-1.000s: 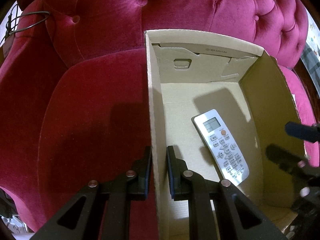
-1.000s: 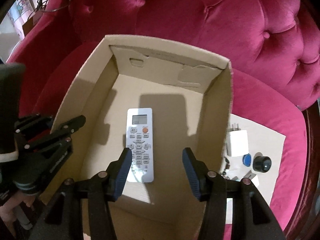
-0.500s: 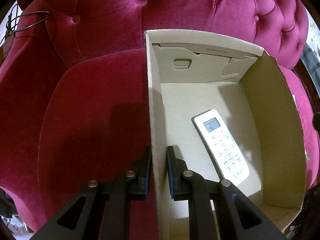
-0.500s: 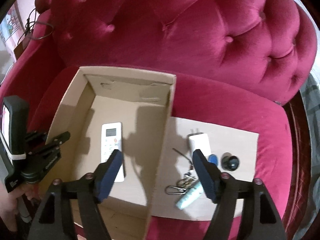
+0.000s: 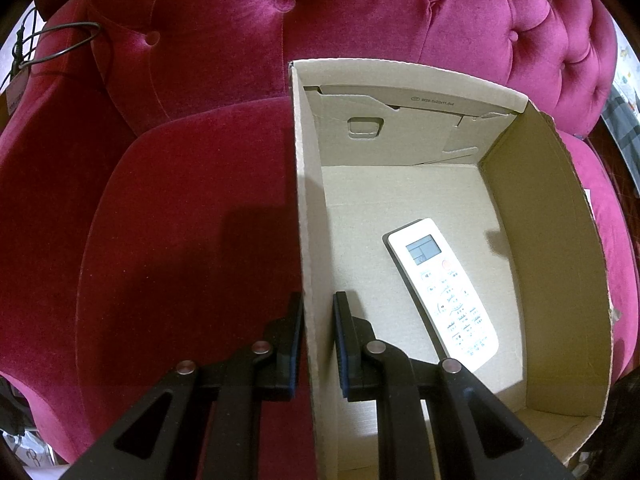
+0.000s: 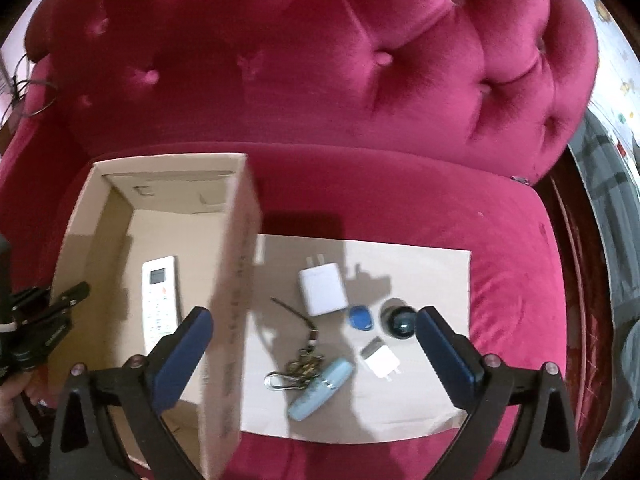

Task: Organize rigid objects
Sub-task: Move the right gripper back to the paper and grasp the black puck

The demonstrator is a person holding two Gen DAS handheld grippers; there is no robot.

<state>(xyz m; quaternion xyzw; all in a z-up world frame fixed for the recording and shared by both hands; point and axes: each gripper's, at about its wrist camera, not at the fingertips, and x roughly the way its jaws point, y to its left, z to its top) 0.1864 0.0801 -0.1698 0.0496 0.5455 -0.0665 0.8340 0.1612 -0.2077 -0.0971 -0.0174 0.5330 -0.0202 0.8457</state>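
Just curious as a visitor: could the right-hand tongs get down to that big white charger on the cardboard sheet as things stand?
Probably yes. The right tongs stand wide open above the sheet, nothing lies over the white charger, and the cardboard box stands off to its side.

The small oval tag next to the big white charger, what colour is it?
Blue oval tag, clearest in the right wrist view.

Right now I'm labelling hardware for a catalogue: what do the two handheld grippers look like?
Both the left gripper and right gripper have black angular plastic frames with triangular cut-outs, round silver pivot pins, and two flat fingers faced with dark blue pads. No cables or markings show on them.
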